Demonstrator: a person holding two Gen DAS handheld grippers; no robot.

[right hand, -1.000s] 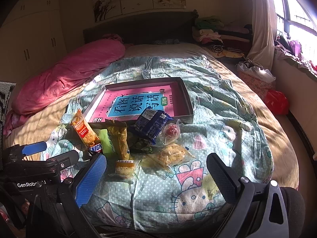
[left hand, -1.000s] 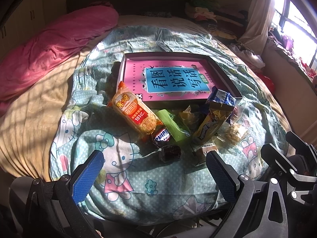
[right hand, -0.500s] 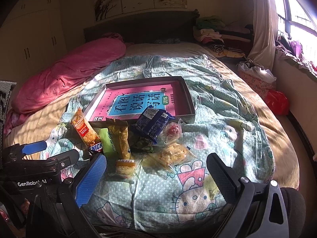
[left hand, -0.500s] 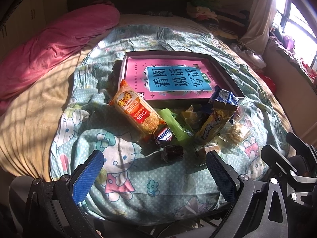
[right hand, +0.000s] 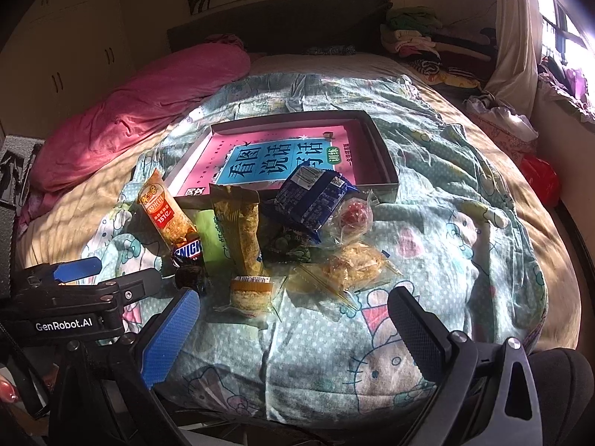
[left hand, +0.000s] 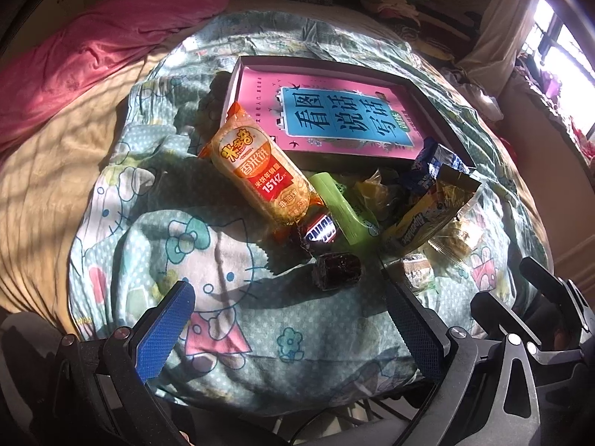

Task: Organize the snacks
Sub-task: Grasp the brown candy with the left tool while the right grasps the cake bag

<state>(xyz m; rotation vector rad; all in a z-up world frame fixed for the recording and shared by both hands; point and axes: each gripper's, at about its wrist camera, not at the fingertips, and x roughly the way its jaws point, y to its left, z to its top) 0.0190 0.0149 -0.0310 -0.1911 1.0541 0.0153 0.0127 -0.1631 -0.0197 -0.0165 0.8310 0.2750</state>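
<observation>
A heap of snacks lies on a cartoon-cat quilt in front of a shallow dark box with a pink book in it. Among them: an orange rice-cracker pack, a chocolate bar, a green packet, a dark wrapped candy, a yellow wafer pack, a blue cookie bag and clear-wrapped pastries. My left gripper is open just short of the dark candy. My right gripper is open before a small cake.
A pink duvet lies along the left of the bed. Piled clothes sit at the head on the right, with a curtain and bright window beyond. A red bag sits off the bed's right side. Wardrobe doors stand at left.
My left gripper has moved forward and down toward the snack heap, which now fills more of its view. The right gripper has edged slightly closer. Both stay open.
</observation>
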